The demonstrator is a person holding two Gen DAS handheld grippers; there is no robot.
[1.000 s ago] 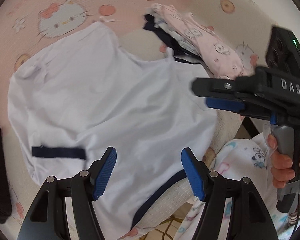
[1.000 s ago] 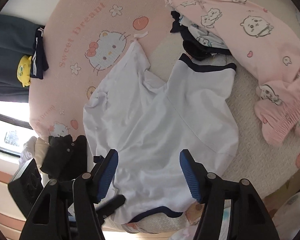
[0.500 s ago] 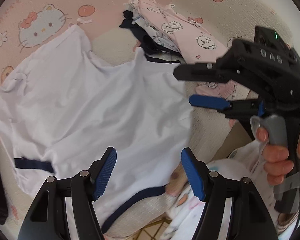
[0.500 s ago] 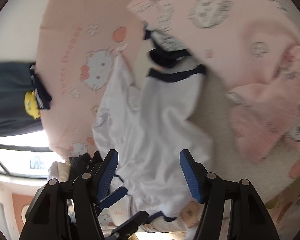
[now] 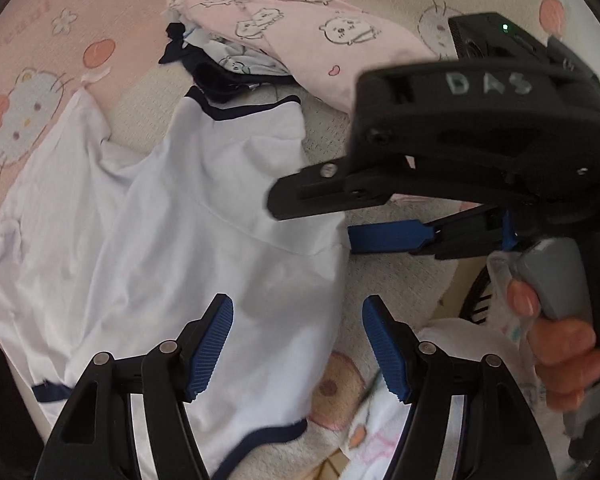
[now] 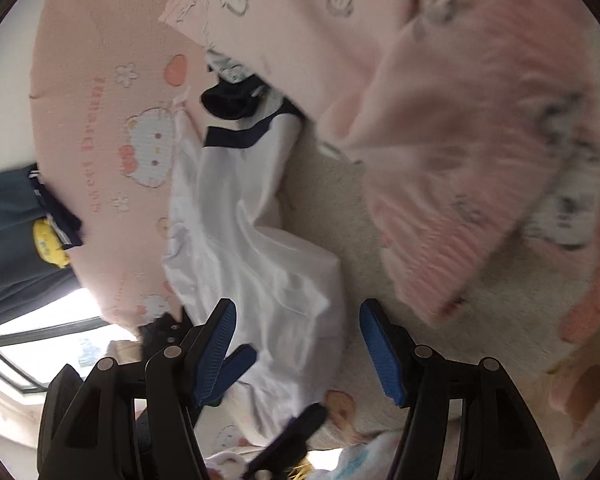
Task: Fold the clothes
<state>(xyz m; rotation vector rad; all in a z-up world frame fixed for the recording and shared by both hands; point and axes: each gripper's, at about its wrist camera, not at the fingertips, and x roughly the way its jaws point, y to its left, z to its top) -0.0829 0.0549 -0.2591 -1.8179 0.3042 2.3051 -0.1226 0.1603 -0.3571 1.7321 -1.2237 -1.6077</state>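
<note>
White shirt (image 5: 172,232): thin, limp, light; I would pinch its navy-trimmed hem. Left tongs (image 5: 298,344) and right tongs (image 6: 298,346): both gaping, empty.

White shirt (image 5: 172,240) with navy trim, spread flat and wrinkled on bed (image 5: 380,288), hem at near edge. Pink printed clothes (image 5: 320,48) piled at its collar.

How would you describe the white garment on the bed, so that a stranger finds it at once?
Start from the pink cartoon-cat bedspread. On it, spread flat, lies the white shirt, just in front of the heap of clothes with the pink bear-print pyjamas. It alone is plain white, with dark navy edging.
</note>
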